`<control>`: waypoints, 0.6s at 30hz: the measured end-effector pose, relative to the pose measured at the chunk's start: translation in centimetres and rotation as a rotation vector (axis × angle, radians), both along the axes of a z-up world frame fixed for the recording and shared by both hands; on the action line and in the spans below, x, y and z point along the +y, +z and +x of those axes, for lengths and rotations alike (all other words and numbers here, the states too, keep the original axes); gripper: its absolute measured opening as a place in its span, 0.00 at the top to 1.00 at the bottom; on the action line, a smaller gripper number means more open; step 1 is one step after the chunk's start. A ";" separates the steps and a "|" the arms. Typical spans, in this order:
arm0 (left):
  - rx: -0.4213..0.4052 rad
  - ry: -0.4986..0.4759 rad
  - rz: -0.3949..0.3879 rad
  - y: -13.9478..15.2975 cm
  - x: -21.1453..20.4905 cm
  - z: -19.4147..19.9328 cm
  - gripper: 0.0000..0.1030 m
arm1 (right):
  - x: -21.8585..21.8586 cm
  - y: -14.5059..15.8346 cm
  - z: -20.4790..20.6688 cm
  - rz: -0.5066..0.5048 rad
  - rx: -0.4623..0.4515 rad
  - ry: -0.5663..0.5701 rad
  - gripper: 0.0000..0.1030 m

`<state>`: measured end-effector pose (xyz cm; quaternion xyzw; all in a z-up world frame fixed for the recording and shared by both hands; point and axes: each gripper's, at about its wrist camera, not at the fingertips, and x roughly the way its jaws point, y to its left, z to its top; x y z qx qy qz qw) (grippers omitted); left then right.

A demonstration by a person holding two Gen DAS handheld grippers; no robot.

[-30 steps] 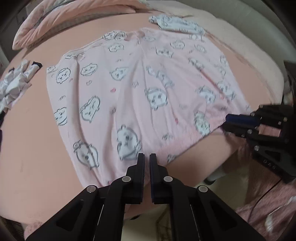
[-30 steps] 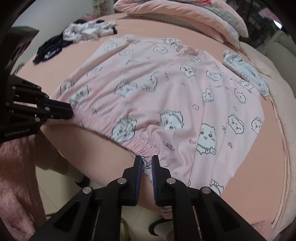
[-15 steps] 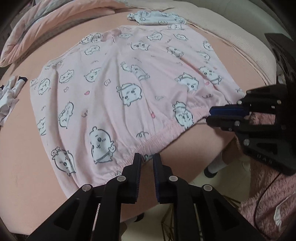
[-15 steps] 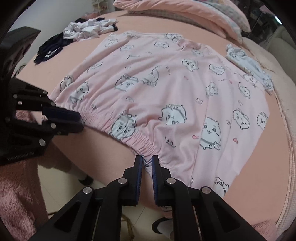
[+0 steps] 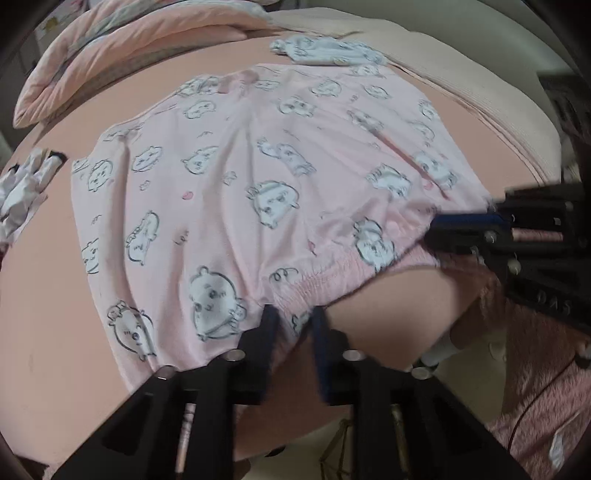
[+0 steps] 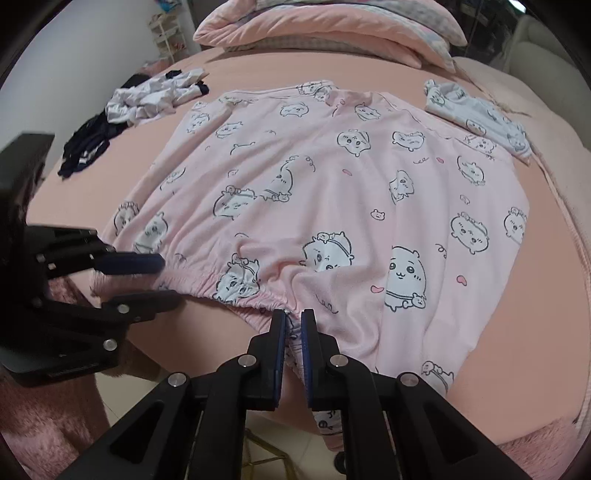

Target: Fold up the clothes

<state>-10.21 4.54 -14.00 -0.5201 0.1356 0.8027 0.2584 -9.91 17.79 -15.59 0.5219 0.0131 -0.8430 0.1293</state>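
garment (image 6: 317, 192): spread flat in the middle of the bed (image 6: 535, 332), elastic hem at the near edge
crumpled clothes (image 6: 155, 96): far left of the garment, on the bed
small folded piece (image 6: 476, 114): far right, just beside the garment
duvet (image 6: 332, 29): piled behind everything, at the far end

My right gripper (image 6: 293, 323) is matt black plastic with bright metal screw heads and smooth blue pads; my left gripper (image 5: 291, 321) is the same. Between them lies the pink garment (image 6: 332, 206), soft matt cloth with a puckered elastic hem. The bedsheet (image 6: 535, 332) at lower right looks smooth, and the pink blanket (image 6: 44, 406) at lower left fuzzy.
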 end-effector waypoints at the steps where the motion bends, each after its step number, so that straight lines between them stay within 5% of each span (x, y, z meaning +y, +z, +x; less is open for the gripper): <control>1: 0.006 0.012 0.027 0.6 -0.2 -0.2 0.92 | 0.0 0.0 -0.1 -0.004 0.000 -0.002 0.94; 6: 0.024 0.019 0.060 2.0 -0.2 -1.4 0.92 | -0.1 1.4 -0.2 0.008 0.069 -0.017 0.94; 10: -0.119 0.061 0.098 -0.8 -1.1 -2.3 0.90 | -0.3 -1.4 -1.3 0.004 -0.062 -0.003 0.93; 14: -0.184 0.068 0.174 0.3 -2.6 -1.6 0.82 | -0.1 -0.9 -0.1 -0.024 -0.073 -0.003 0.90; 18: -0.129 0.157 0.249 1.9 -5.5 -0.9 0.82 | 1.0 0.3 1.2 -0.056 -0.055 -0.018 0.90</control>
